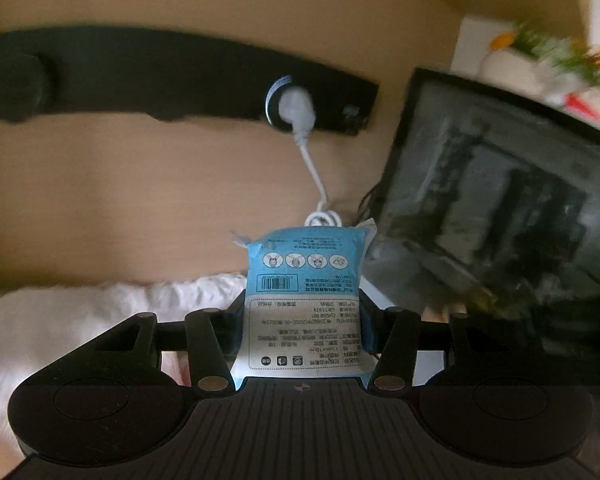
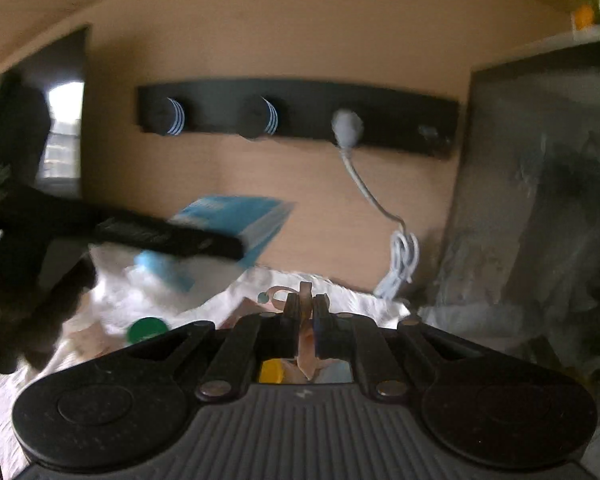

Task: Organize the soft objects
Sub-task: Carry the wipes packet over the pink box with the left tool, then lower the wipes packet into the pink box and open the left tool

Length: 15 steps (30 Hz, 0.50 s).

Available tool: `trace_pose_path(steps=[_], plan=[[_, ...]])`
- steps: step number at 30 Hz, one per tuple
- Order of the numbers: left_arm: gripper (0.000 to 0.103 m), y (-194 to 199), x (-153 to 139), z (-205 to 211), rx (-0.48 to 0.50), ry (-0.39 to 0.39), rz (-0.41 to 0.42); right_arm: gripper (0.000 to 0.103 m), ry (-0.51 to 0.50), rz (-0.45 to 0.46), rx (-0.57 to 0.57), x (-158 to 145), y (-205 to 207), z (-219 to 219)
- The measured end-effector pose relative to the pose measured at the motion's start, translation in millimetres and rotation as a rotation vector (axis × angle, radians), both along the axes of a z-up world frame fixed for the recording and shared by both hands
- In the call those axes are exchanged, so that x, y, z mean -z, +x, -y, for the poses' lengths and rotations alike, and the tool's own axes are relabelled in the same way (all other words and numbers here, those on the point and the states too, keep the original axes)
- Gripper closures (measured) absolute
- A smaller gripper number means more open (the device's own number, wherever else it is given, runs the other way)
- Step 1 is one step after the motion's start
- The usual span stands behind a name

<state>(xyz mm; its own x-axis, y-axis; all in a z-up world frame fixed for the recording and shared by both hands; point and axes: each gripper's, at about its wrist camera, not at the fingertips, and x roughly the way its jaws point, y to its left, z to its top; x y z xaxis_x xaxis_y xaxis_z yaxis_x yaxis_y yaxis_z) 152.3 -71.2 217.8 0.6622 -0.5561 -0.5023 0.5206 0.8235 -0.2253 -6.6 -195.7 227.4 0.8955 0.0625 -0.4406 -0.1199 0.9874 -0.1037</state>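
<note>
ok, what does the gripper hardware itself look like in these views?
Both the left gripper and right gripper match: matte black body, ribbed grey centre plate with a small round mark, round black discs either side, black linkage bars on brass-coloured pivots.

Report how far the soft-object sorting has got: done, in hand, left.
Done: nothing visibly put away yet.

In hand: the left gripper is clamped on a blue and white packet, lifted above the white fluffy cloth. The right gripper is shut on a thin pinkish piece, too blurred to identify.

Left: a green round item and other small things remain on the cloth; no destination container shows.
</note>
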Motion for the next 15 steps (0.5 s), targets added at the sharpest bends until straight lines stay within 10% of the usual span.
trace_pose_path(steps=[5, 9, 15], plan=[[0.046, 90.7, 72.1, 37.5, -0.051, -0.004, -0.325, 0.096, 0.107, -0.122, 0.122, 57.1, 61.8, 13.9], [0.042, 124.8, 134.2, 61.6, -0.015, 0.156, -0.57, 0.096, 0.084, -0.241, 0.174, 113.5, 95.9, 21.7], [0.041, 140.4, 149.6, 71.7, -0.065, 0.212, -0.641, 0.096, 0.048, -0.351, 0.125, 157.1, 108.7, 16.0]])
